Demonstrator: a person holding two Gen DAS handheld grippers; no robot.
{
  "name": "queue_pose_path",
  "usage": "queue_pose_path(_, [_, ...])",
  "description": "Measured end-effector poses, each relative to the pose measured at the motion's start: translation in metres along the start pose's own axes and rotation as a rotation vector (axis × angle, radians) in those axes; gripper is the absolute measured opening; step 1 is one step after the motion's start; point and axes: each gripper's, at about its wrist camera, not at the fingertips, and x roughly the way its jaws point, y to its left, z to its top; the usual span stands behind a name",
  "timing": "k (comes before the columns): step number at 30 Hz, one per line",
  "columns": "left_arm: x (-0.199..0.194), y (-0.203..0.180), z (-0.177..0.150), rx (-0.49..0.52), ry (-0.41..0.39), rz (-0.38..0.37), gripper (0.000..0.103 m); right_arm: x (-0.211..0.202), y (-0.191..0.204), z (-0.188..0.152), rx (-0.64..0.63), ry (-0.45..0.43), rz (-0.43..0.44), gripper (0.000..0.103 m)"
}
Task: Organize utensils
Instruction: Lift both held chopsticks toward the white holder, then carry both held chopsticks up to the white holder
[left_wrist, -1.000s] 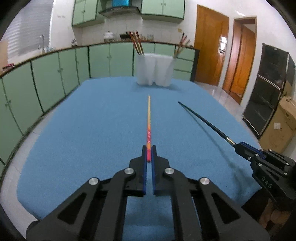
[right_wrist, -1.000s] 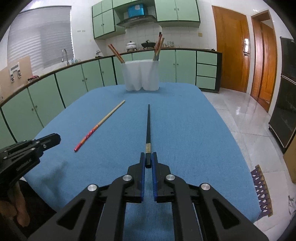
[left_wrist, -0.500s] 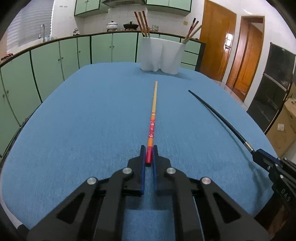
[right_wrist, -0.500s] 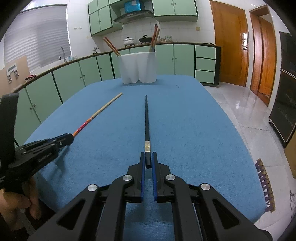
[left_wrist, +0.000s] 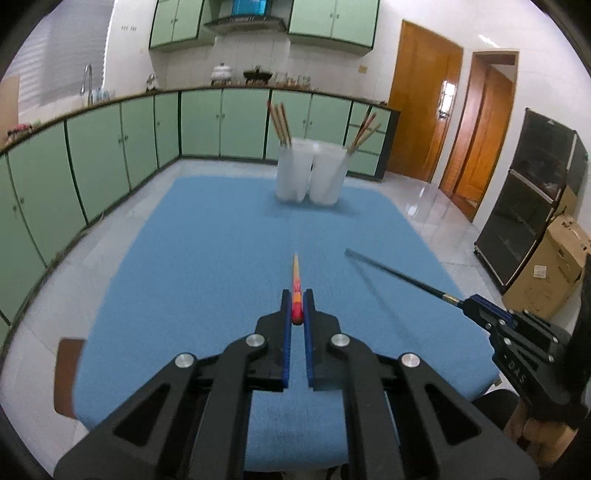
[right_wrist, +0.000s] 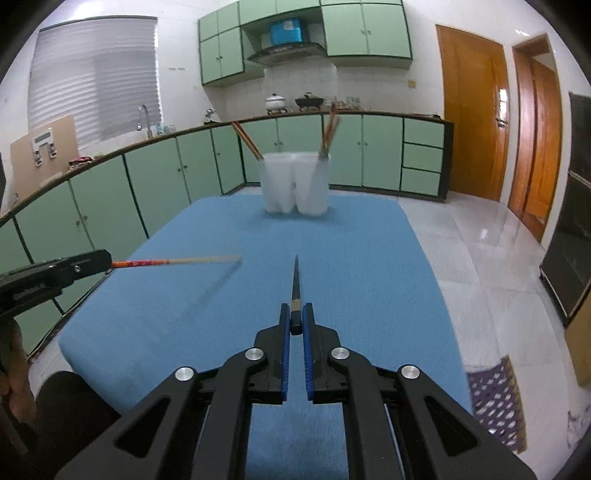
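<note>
My left gripper (left_wrist: 296, 295) is shut on the red end of a wooden chopstick (left_wrist: 296, 275) and holds it in the air above the blue table (left_wrist: 207, 251). That chopstick also shows in the right wrist view (right_wrist: 177, 261). My right gripper (right_wrist: 295, 310) is shut on the end of a black chopstick (right_wrist: 295, 282), also lifted; it shows in the left wrist view (left_wrist: 395, 272). A white two-cup holder (left_wrist: 310, 173) with several chopsticks stands at the table's far end; it also shows in the right wrist view (right_wrist: 295, 182).
Green cabinets (left_wrist: 110, 147) run along the left and back. Wooden doors (left_wrist: 424, 103) and a black cabinet (left_wrist: 532, 206) are on the right, with a cardboard box (left_wrist: 546, 273). A patterned mat (right_wrist: 495, 402) lies on the floor right of the table.
Both chopsticks lay on the table with the grippers closed around their near ends; now both are lifted off it and the grippers sit higher and further back.
</note>
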Motion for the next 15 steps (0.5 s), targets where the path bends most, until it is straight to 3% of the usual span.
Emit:
queue_pose_path(7, [-0.027,-0.01,0.032,0.048,-0.046,-0.016,0.005,-0.008,0.003,0.054,-0.061,0.022,0.036,0.006])
queue_pose_path(15, [-0.025,-0.01,0.058,0.076,-0.016,-0.056,0.005,0.012,0.01,0.111,-0.153,0.16,0.072,0.006])
